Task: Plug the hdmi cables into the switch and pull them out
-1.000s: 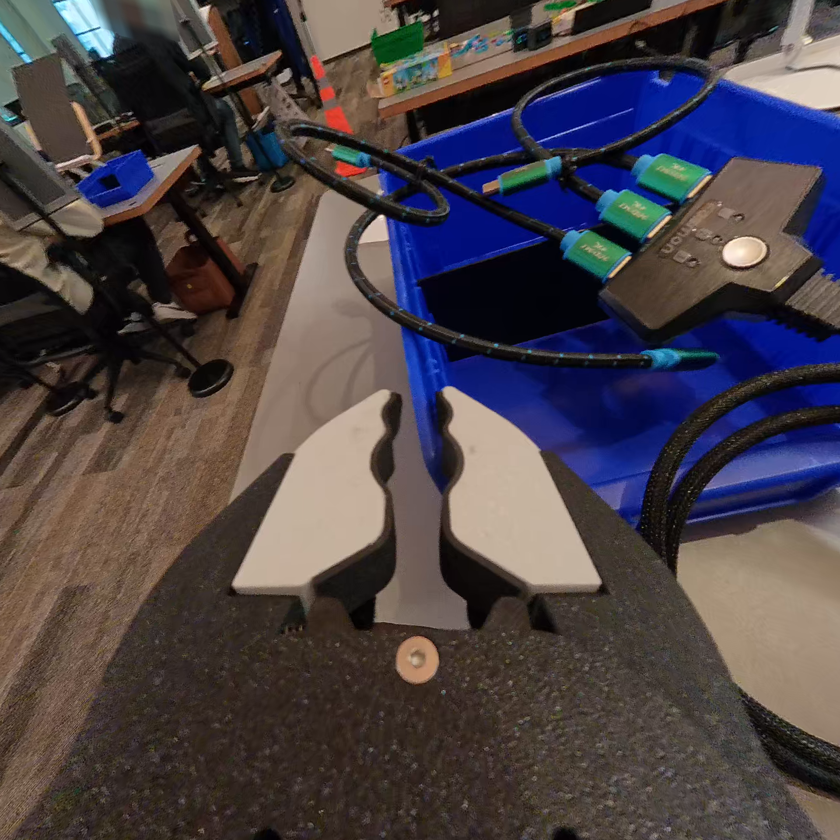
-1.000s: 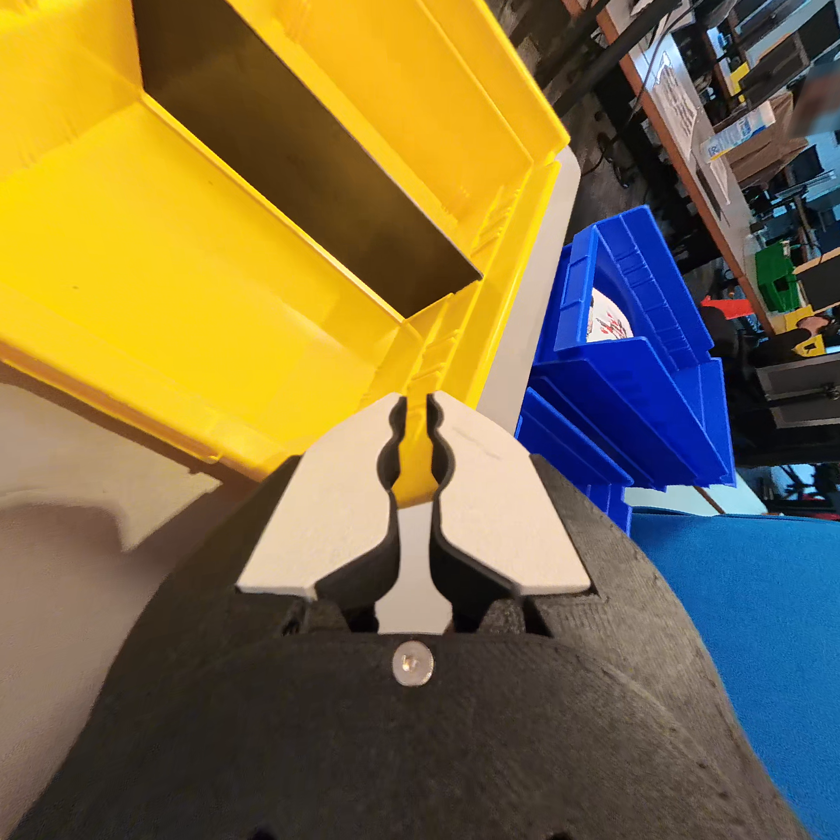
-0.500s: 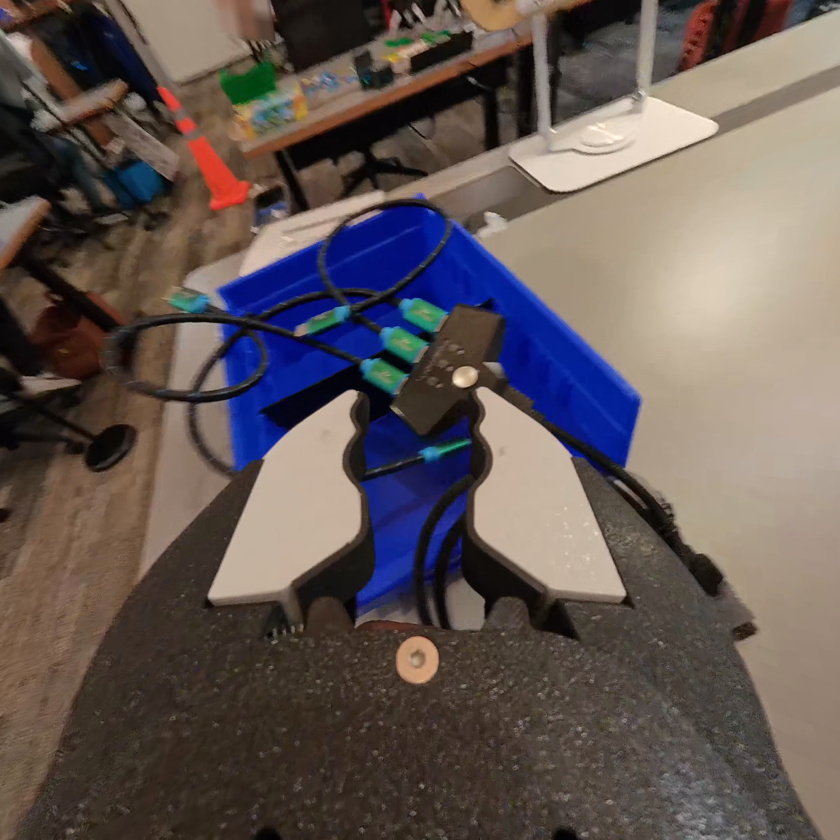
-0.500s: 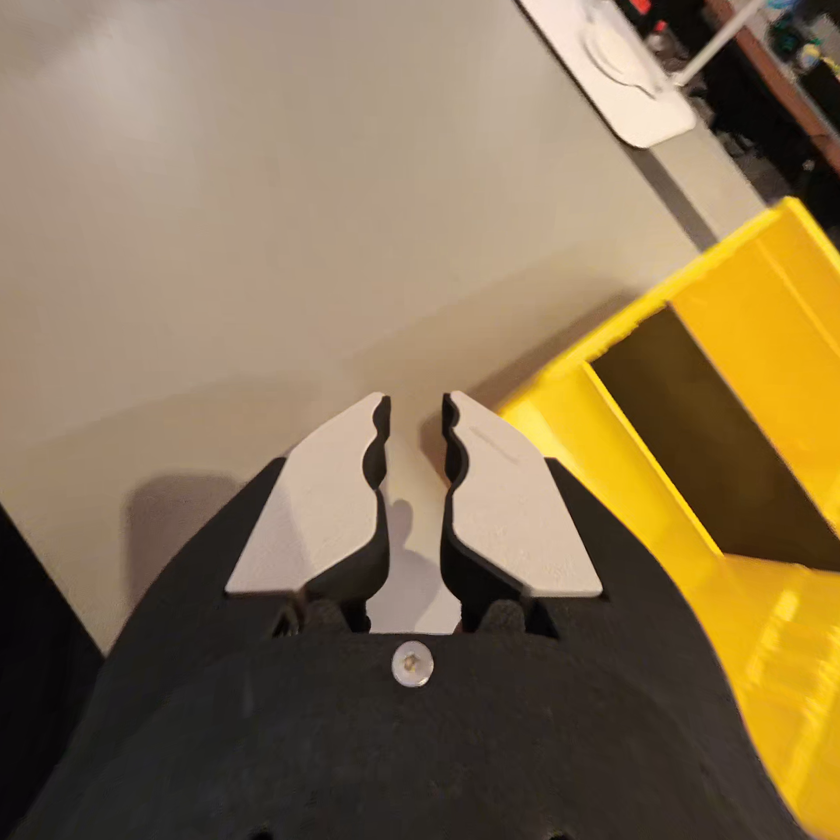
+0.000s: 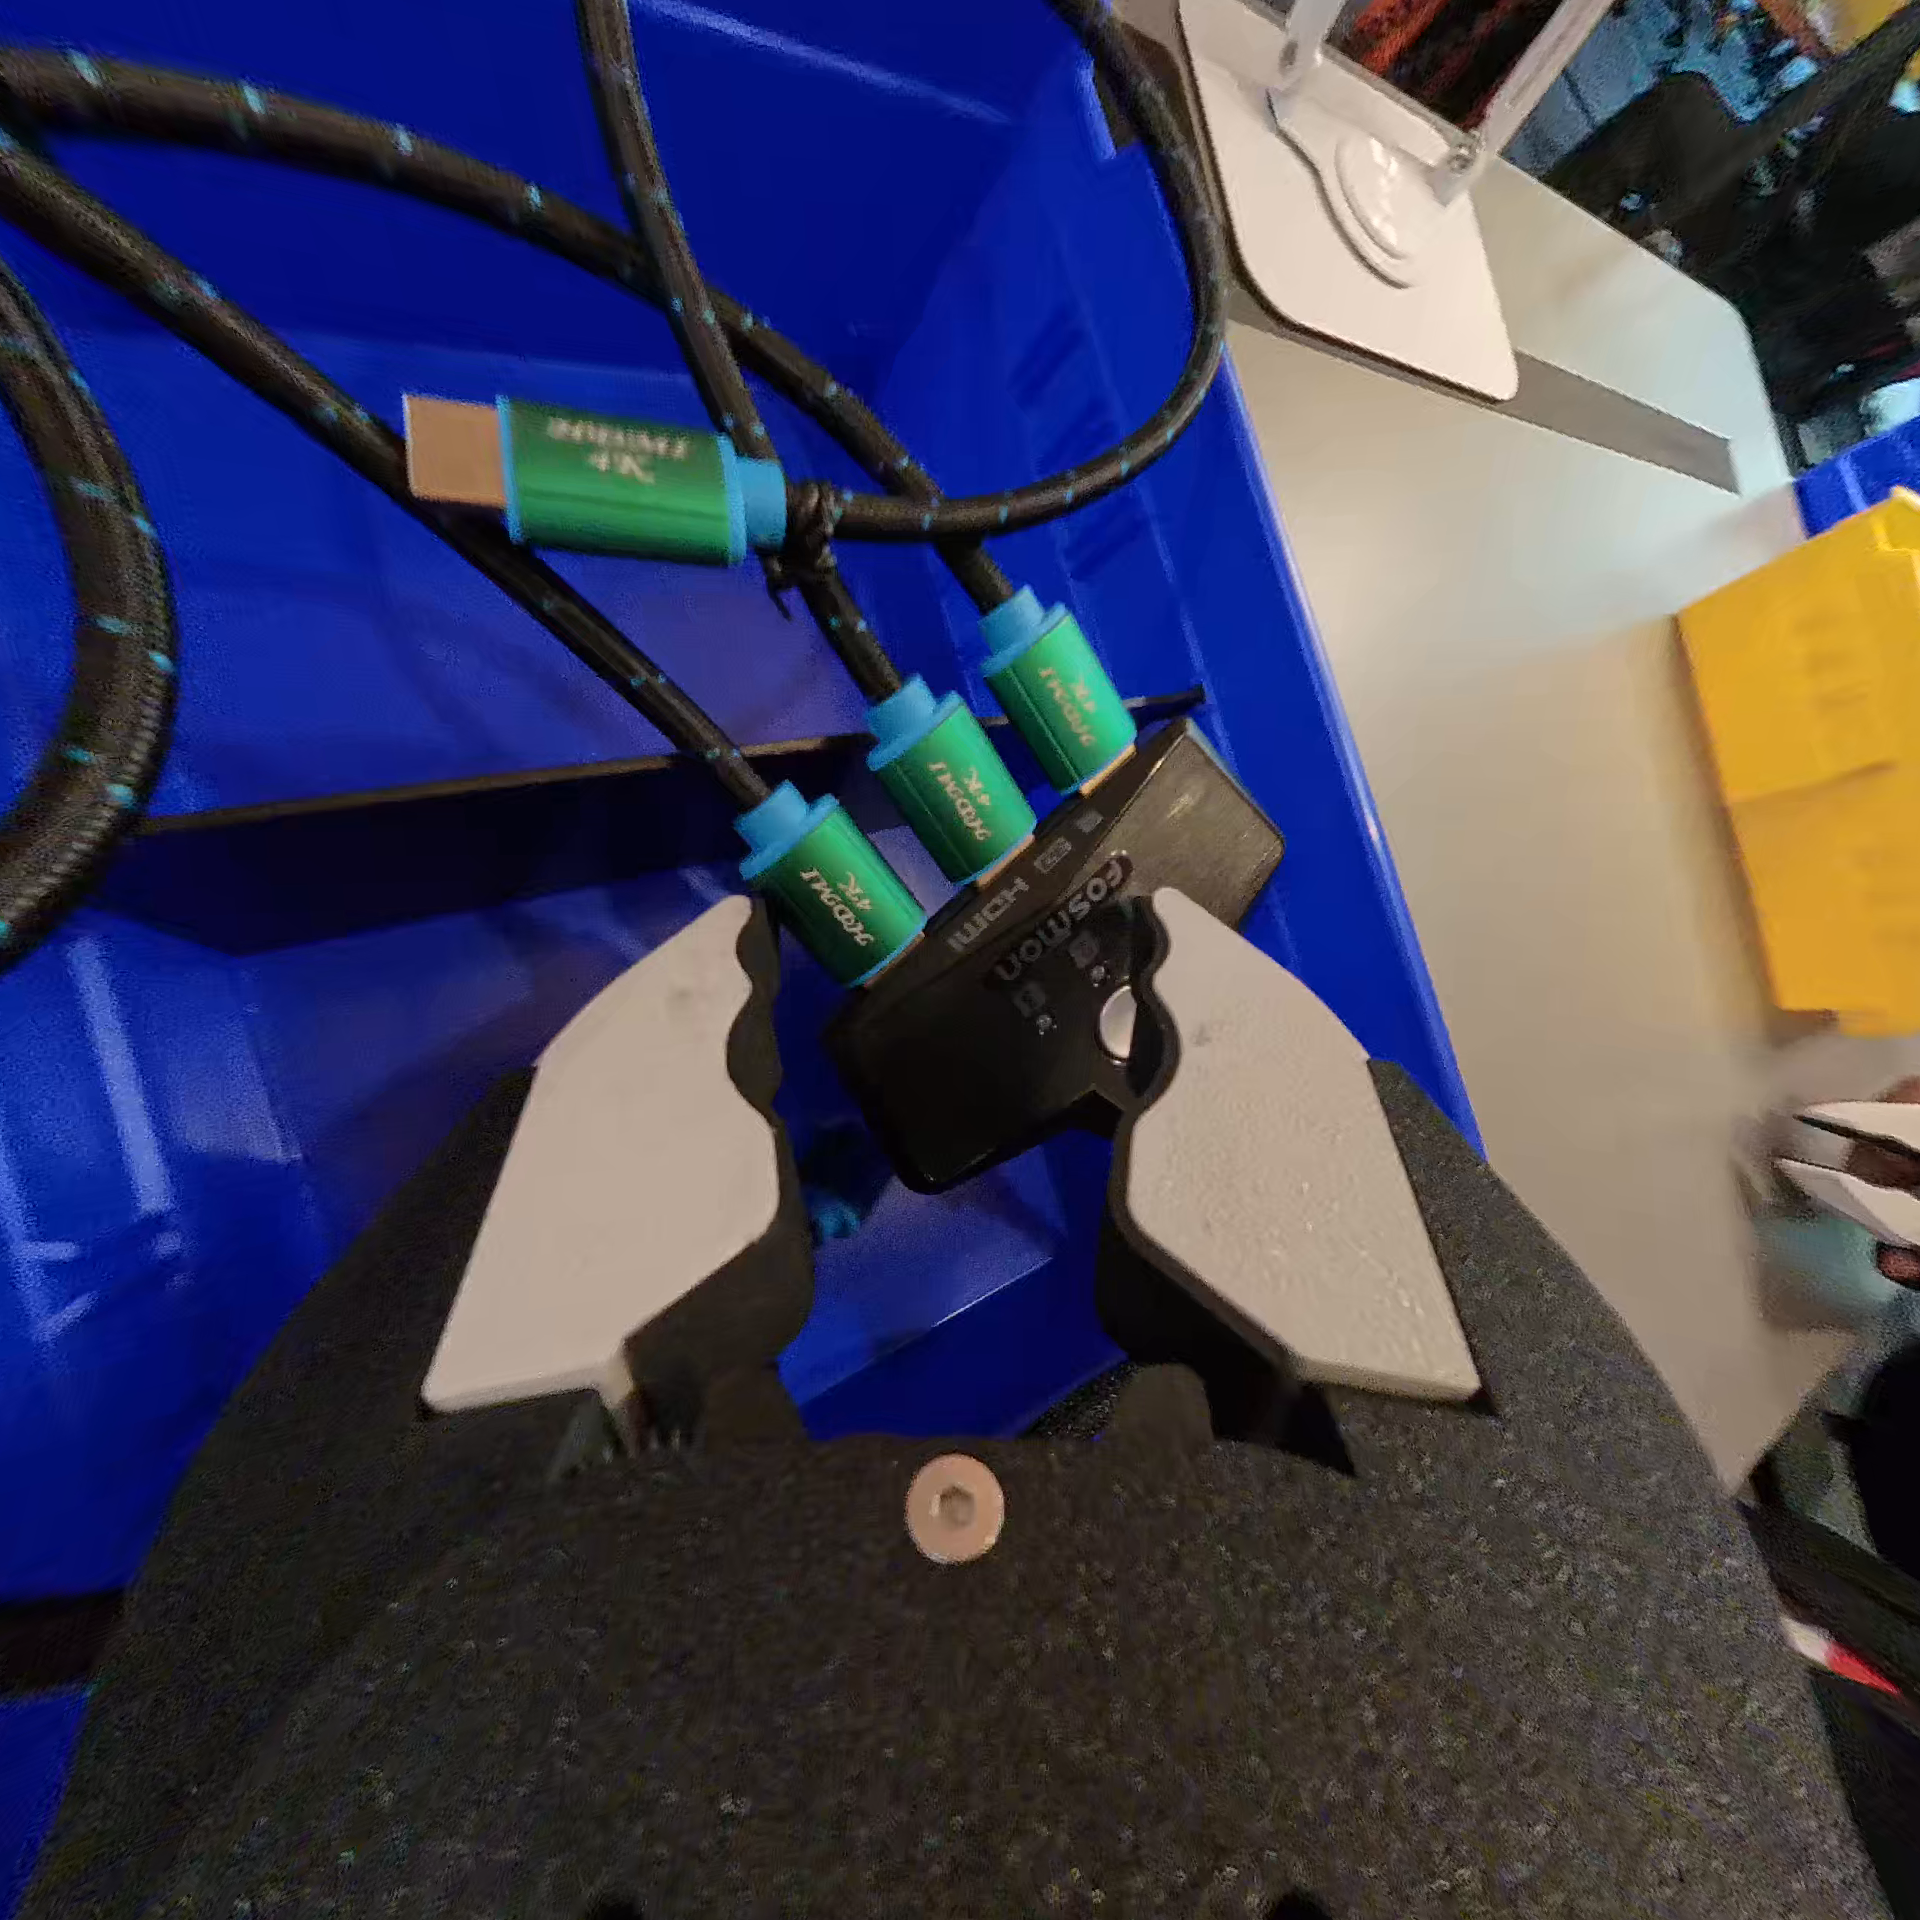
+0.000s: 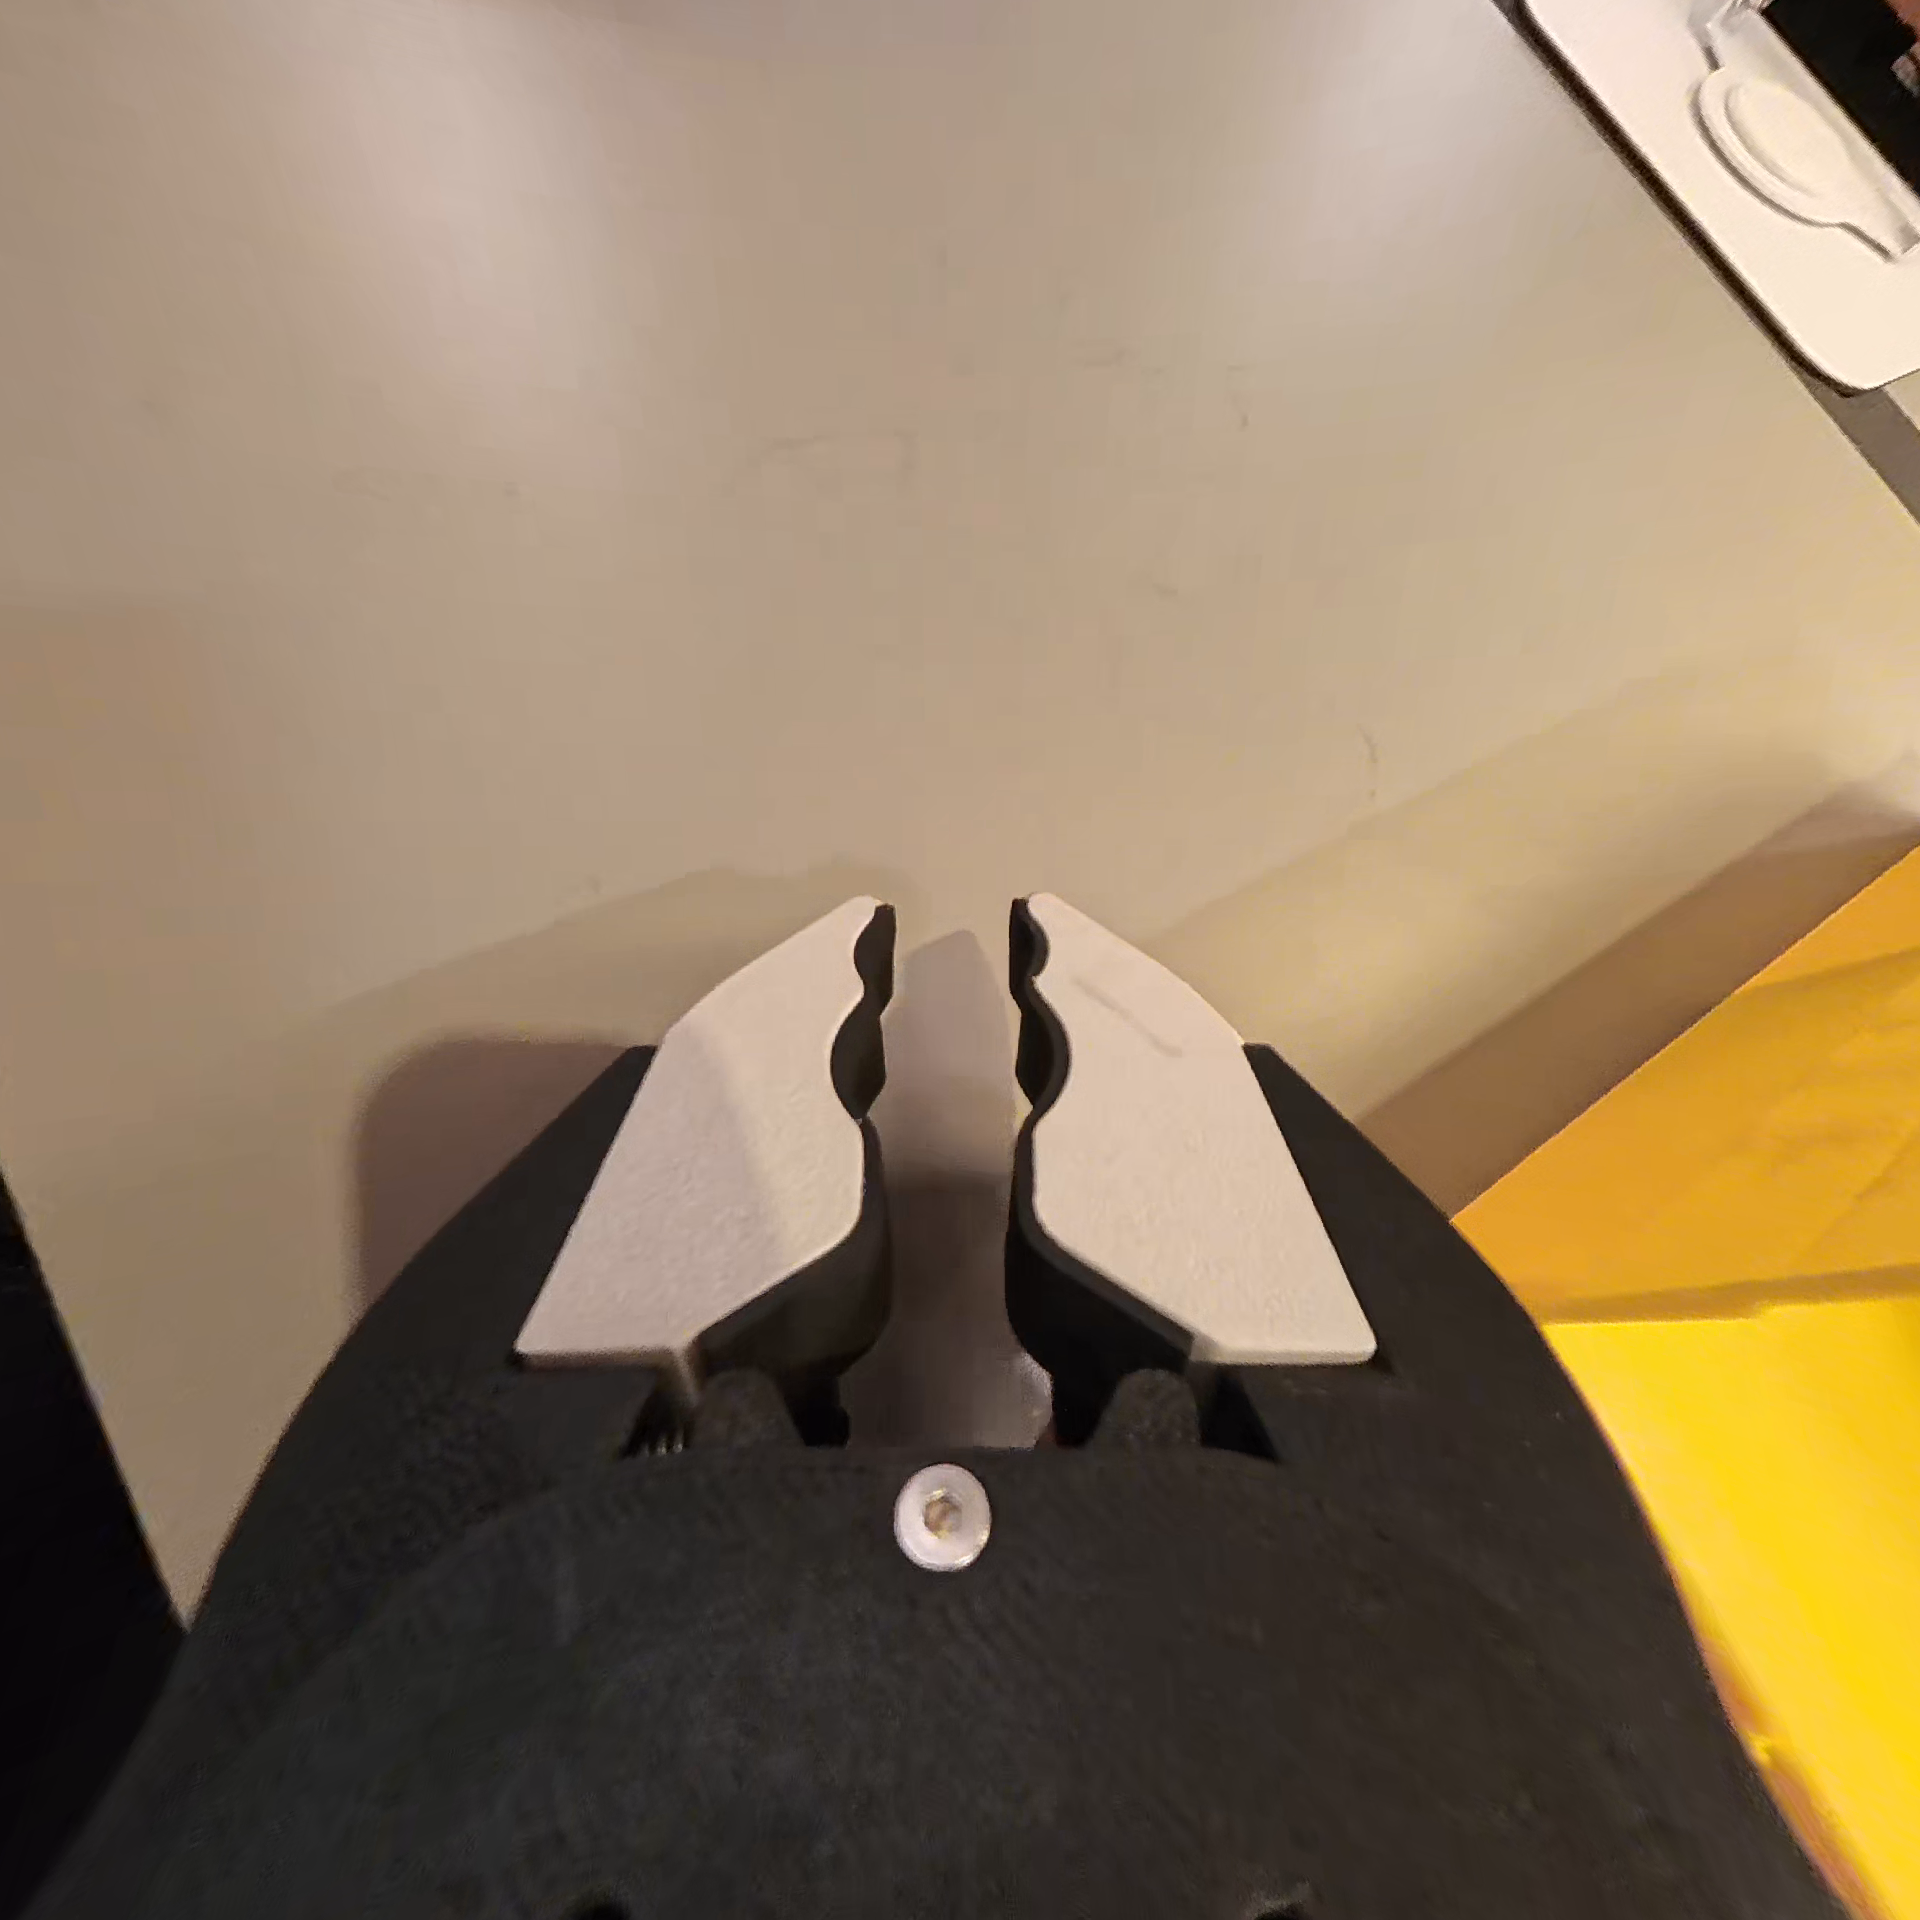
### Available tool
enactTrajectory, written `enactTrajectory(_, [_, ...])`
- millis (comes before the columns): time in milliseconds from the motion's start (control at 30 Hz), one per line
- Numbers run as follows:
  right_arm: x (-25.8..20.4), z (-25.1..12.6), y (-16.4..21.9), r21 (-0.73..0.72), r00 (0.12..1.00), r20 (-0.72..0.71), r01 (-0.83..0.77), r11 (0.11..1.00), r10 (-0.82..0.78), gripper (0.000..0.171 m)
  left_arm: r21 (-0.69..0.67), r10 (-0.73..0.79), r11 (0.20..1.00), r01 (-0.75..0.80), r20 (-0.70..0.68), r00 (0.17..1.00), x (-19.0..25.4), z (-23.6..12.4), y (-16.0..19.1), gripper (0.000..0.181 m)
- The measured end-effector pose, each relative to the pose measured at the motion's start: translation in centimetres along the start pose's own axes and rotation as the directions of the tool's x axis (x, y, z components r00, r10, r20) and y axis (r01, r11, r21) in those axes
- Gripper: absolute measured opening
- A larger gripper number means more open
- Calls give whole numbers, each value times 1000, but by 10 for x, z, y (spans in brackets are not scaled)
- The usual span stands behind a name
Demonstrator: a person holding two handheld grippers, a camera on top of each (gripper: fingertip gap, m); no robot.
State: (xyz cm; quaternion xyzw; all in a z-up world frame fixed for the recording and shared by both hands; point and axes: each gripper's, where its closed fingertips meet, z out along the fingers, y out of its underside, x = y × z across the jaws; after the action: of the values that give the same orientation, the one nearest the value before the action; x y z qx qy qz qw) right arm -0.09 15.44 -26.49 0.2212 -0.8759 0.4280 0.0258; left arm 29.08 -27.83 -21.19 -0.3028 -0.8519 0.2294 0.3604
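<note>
HDMI cables [image 5: 312, 301], braided black with blue flecks, loop across the big blue bin [image 5: 312, 1039], the largest thing in the left wrist view; it sits on a pale grey table [image 5: 1507, 675] with a yellow bin [image 5: 1818, 810] farther to the right and a white stand base [image 5: 1382, 229] beyond. Over the bin's right part is the black switch [image 5: 1049, 997], with three green plugs [image 5: 940, 779] seated side by side in its edge. A fourth green plug [image 5: 613, 483] hangs loose above them, its metal tip bare. The left gripper [image 5: 951, 914] is spread wide, its fingers on either side of the switch body; the right finger [image 5: 1278, 1174] overlaps the switch's near corner (whether it touches I cannot tell). In the right wrist view the right gripper [image 6: 951, 909] hovers over bare table [image 6: 727, 416] with a narrow gap between its fingers and nothing between them, the yellow bin [image 6: 1714, 1247] just beside it on the right.
</note>
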Motion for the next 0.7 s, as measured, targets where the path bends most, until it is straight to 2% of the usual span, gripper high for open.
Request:
enactTrajectory(33, [0,1,2,0,1000,2,-7,1000,7,21,-10,-16,1000,16,-29,999,1,3,3,65])
enactTrajectory(167, [1,6,5,-13,1000,0,-7,1000,7,21,-14,-84,997,82,-171,982,9,8,6,58])
enactTrajectory(267, [1,7,4,-14,1000,-2,4,1000,-4,21,42,-134,988,150,-267,954,12,2,0,40])
enactTrajectory(300, [1,7,4,-12,1000,-3,5,1000,-5,21,92,-143,980,176,-288,947,11,-4,-6,20])
enactTrajectory(367, [1,6,3,-4,1000,-2,0,1000,0,21,159,-117,970,184,-359,926,21,-18,-13,16])
enactTrajectory(533, [2,5,1,12,1000,10,-17,1000,17,21,273,17,959,74,-318,948,57,-54,-20,13])
enactTrajectory(700, [-2,5,-12,39,999,35,-4,999,3,22,351,209,929,-115,-242,948,121,-99,-27,12])
